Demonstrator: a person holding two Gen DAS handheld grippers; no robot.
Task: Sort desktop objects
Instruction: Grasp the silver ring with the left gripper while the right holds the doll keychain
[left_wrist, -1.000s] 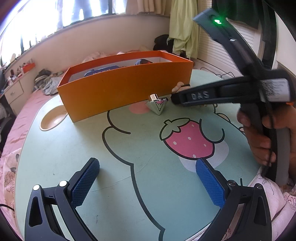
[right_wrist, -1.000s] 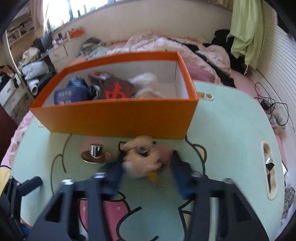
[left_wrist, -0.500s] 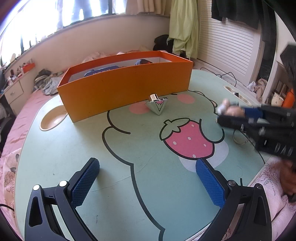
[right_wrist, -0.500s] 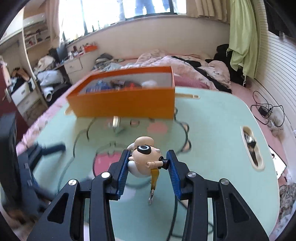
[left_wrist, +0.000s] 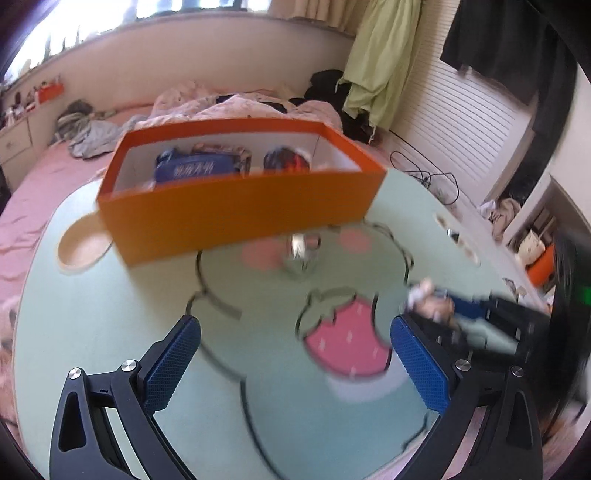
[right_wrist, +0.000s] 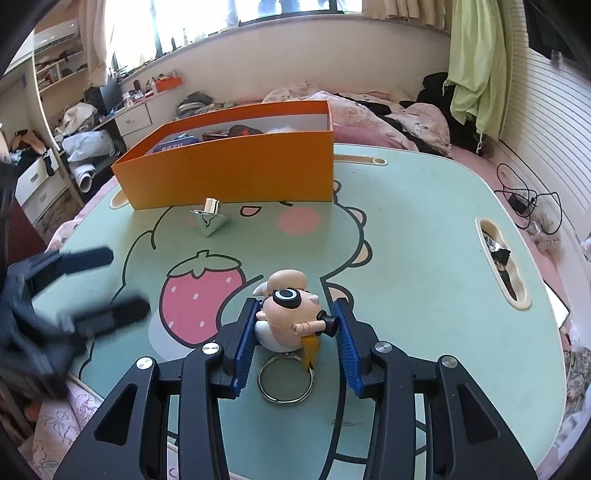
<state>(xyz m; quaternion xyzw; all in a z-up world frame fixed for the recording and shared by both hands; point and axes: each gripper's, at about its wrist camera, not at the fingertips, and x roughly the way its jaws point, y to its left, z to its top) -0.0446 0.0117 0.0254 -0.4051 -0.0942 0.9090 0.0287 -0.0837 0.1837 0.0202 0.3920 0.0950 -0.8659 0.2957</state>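
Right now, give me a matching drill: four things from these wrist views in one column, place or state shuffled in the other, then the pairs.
Things:
1. toy keychain
2. silver top
3. orange box
4. left gripper

Places or states:
A. open, nothing between its fingers
B. on the table, just in front of the box
C. clamped in the right gripper
D. at the far edge of the table, with items inside

Pairs: 1-C, 2-B, 3-D, 4-A
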